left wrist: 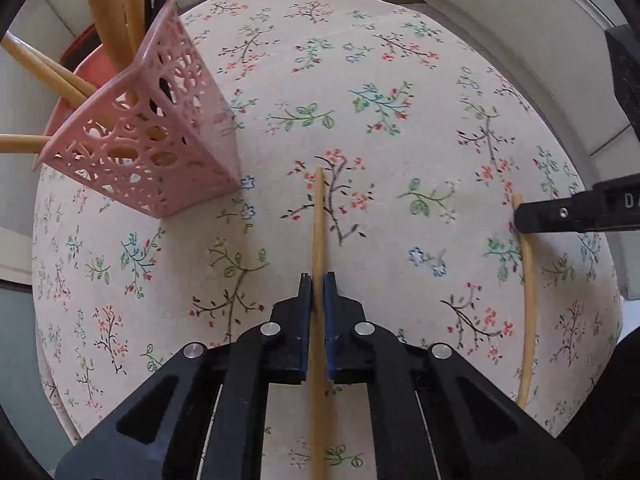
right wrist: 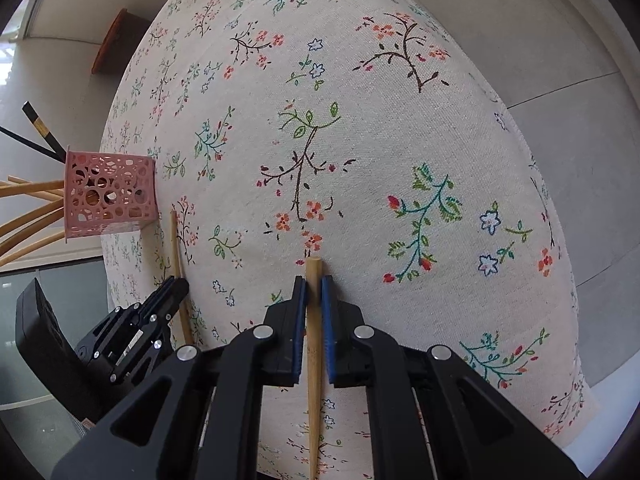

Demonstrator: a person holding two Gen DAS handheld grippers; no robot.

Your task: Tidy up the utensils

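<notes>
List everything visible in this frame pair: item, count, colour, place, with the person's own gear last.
Loose chopsticks: 2, light wood; one in the left gripper, one in the right gripper.
Holder: 1, pink perforated plastic, far left on the tablecloth.
Stored utensils: several wooden, two black, sticking out of the holder.
Tablecloth: 1, cream floral, covering the table.
Left gripper: black, jaws closed on a chopstick.
Right gripper: black, jaws closed on a chopstick.

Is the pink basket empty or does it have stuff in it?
Not empty. The pink basket has wooden chopsticks and black chopsticks sticking out its top.
</notes>
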